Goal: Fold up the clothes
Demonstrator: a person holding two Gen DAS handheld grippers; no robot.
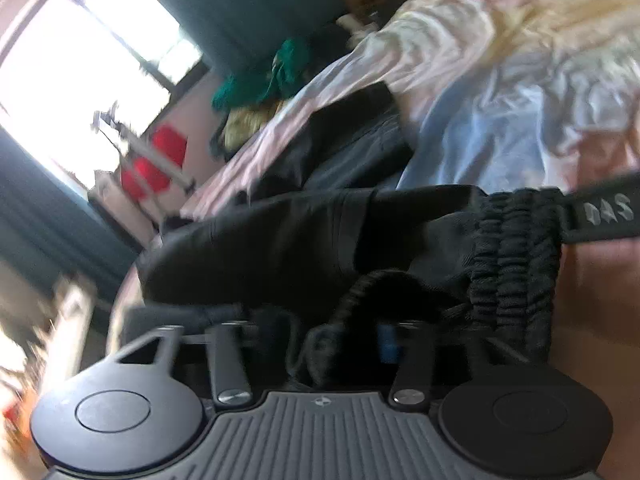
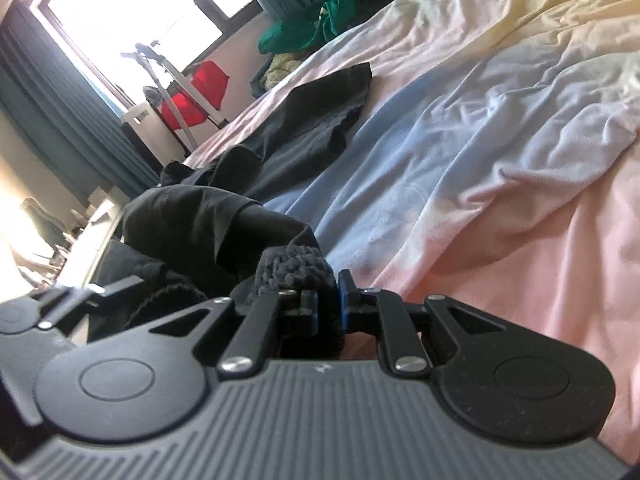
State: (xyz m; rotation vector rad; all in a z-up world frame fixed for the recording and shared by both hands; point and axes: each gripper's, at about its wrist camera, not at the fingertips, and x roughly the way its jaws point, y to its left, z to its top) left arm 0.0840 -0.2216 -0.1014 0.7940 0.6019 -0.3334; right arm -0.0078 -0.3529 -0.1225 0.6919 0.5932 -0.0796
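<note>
A black garment, shorts or trousers with a ribbed elastic waistband (image 1: 516,248), lies on the bed. In the left wrist view its dark cloth (image 1: 280,248) bunches over my left gripper (image 1: 348,332); the fingertips are buried in it, so the jaws are hidden. In the right wrist view my right gripper (image 2: 329,304) is shut on the ribbed waistband (image 2: 294,270), blue pads pinching it. The rest of the garment (image 2: 304,124) trails away across the sheet. The left gripper's body (image 2: 48,304) shows at the left edge.
The bed has a rumpled pastel sheet (image 2: 500,120) in pink, blue and yellow. Green and yellow clothes (image 2: 312,28) are piled at its far edge. Beyond stand a window (image 2: 132,12), dark curtains, a red chair (image 2: 200,92) and a tripod.
</note>
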